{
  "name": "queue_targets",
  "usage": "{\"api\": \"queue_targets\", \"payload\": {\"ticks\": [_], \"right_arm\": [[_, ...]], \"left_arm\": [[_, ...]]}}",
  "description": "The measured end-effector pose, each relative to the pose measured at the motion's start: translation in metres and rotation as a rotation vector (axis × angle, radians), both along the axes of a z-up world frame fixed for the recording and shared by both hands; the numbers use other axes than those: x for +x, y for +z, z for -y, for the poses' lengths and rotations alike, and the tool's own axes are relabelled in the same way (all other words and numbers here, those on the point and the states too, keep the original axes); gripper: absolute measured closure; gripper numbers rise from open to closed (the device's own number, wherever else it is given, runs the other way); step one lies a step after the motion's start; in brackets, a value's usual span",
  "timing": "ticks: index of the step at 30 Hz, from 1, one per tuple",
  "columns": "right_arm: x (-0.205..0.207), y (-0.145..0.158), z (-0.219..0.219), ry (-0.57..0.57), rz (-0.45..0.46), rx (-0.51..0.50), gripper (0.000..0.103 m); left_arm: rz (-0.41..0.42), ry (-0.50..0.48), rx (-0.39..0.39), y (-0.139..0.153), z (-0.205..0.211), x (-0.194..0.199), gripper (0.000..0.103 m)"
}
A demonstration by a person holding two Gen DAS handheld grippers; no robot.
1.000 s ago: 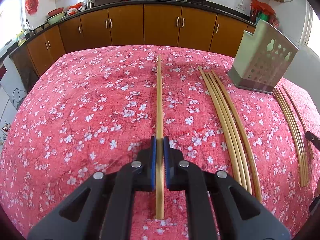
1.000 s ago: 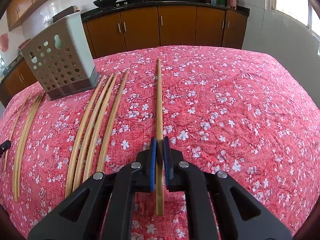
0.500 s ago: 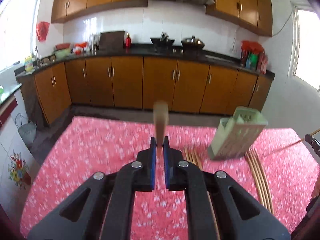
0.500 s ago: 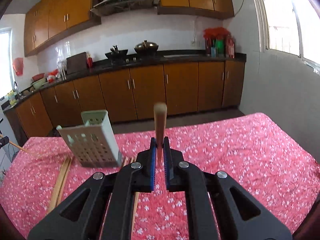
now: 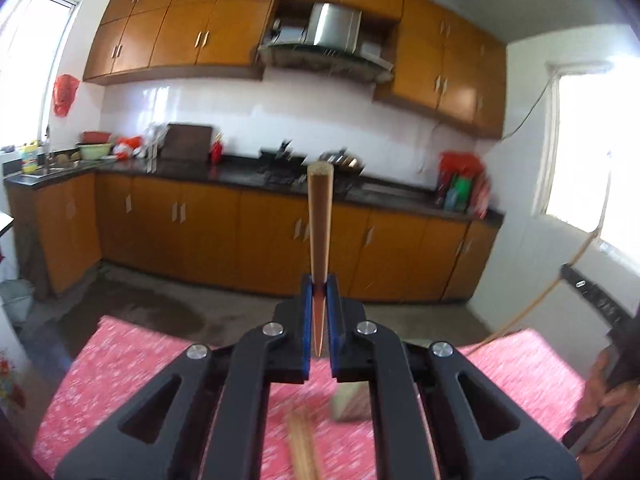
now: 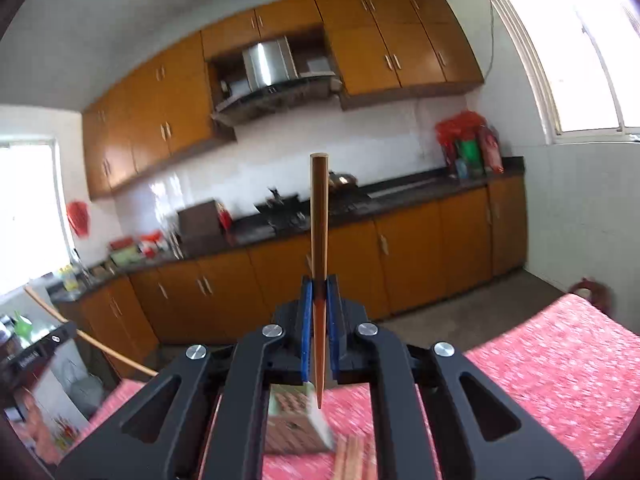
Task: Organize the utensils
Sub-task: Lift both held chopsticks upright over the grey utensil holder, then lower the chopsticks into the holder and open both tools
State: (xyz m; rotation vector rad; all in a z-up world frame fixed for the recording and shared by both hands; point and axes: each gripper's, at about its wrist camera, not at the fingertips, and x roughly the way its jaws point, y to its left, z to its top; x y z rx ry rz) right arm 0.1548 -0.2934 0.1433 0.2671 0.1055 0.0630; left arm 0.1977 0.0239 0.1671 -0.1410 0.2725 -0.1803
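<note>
Both views have swung up from the red flowered desk (image 5: 132, 360) to the kitchen wall: a second ago each camera looked down along a chopstick lying flat on the cloth, and now the cupboards and range hood fill the frame while the desk shows only along the bottom edge. Both hands have lifted and levelled out together.

Below, the perforated utensil holder (image 6: 292, 420) stands on the cloth, seen blurred between the arms of the right gripper (image 6: 318, 332), with loose chopsticks (image 6: 352, 456) lying just beside it. In the left view those on the desk (image 5: 304, 448) show as a blurred bundle.

Each gripper is clamped on one stick. The left gripper (image 5: 319, 324) pinches its chopstick (image 5: 319, 224) between the blue pads, thick end pointing away from the camera; the right one grips its chopstick (image 6: 319, 220) the same way, thin tip toward the camera.

My reading: pickup is done for this pair and the carry to the holder is under way. Each stick will need tipping upright over the holder's open top before release; the holder is low and off-centre in both views.
</note>
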Motion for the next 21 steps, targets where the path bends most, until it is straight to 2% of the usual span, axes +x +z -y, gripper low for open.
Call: {"api": "queue_targets", "payload": {"ticks": [4, 11, 16, 20, 21], "right_arm": [[0.015, -0.005, -0.015, 0.031, 0.013, -0.004, 0.095], [0.053, -0.055, -0.025, 0.054, -0.125, -0.031, 0.095], [0.055, -0.067, -0.033, 0.072, -0.167, -0.042, 0.095], [0.053, -0.068, -0.034, 0.074, -0.168, -0.054, 0.093], [0.051, -0.066, -0.033, 0.071, -0.166, -0.054, 0.088]], "left_arm": [[0.031, -0.052, -0.032, 0.003, 0.026, 0.008, 0.095], [-0.074, -0.113, -0.001, -0.042, 0.063, 0.045, 0.095], [-0.136, -0.119, 0.019, -0.068, 0.071, 0.064, 0.095], [-0.16, -0.101, 0.005, -0.075, 0.067, 0.071, 0.092], [-0.161, -0.098, -0.001, -0.074, 0.065, 0.071, 0.091]]}}
